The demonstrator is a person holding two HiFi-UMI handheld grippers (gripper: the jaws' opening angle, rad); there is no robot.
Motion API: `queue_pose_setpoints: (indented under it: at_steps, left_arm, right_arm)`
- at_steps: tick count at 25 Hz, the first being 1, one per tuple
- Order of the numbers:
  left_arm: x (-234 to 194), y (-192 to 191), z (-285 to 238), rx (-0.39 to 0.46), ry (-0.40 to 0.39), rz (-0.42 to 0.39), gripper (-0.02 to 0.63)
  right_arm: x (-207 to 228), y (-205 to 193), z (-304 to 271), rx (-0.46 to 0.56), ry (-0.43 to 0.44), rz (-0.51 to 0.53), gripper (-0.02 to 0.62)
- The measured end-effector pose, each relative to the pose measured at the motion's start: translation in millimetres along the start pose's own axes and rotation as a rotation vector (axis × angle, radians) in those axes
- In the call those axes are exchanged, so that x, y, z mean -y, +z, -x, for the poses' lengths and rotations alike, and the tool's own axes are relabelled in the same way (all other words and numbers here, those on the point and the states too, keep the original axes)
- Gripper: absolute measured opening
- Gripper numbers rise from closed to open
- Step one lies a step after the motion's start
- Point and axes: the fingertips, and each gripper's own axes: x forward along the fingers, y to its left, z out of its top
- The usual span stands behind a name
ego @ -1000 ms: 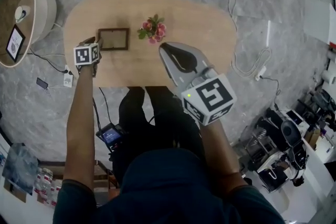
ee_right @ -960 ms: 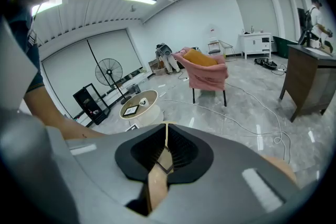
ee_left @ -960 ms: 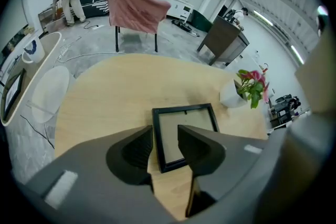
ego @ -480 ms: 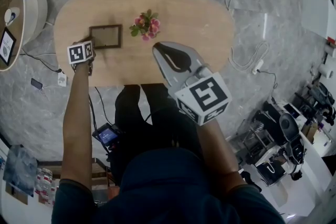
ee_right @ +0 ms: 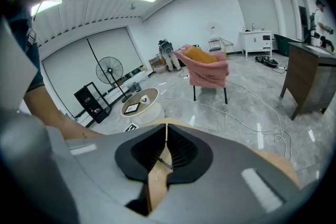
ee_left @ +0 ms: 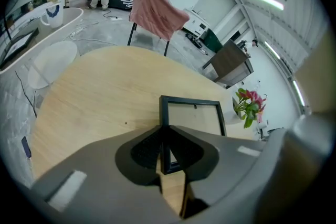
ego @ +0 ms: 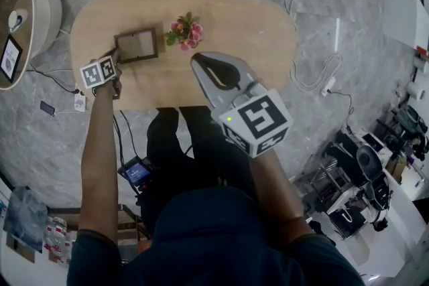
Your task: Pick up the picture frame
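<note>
Since the earlier frame, the left tool [ego: 114, 55] has gone from jaws spread wide to jaws narrowed on the picture frame [ego: 137, 44]. The frame now sits slightly skewed to the table's long edges instead of square to them.

The dark picture frame [ee_left: 191, 118] is near the left end of the oval wooden table [ego: 234, 23], about midway between the far and near edges. Its left rail, close to the near-left corner, stands between the jaws of the left tool [ee_left: 164, 131]. The jaws are closing and the pads press on the rail from both sides, so this tool is grasping the frame.

A small bunch of pink flowers [ego: 185, 31] stands just beside the frame's right side, toward the table's far edge.

The right tool [ego: 194, 58] hangs above the table's near edge, well apart from the frame. In the right gripper view its tips [ee_right: 167, 126] meet, clenched on nothing.
</note>
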Motion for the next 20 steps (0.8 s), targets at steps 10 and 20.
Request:
queue_pose_setpoints:
  at_steps: [10, 20]
  left_arm:
    - [33, 64, 76, 0.197, -0.041, -0.052, 0.044]
    - [64, 131, 193, 0.399, -0.074, -0.064, 0.044]
  right_arm:
    - [-23, 37, 16, 0.061, 0.010, 0.054, 0.012]
    - [-54, 96, 50, 0.163, 0.000, 0.131, 0.012]
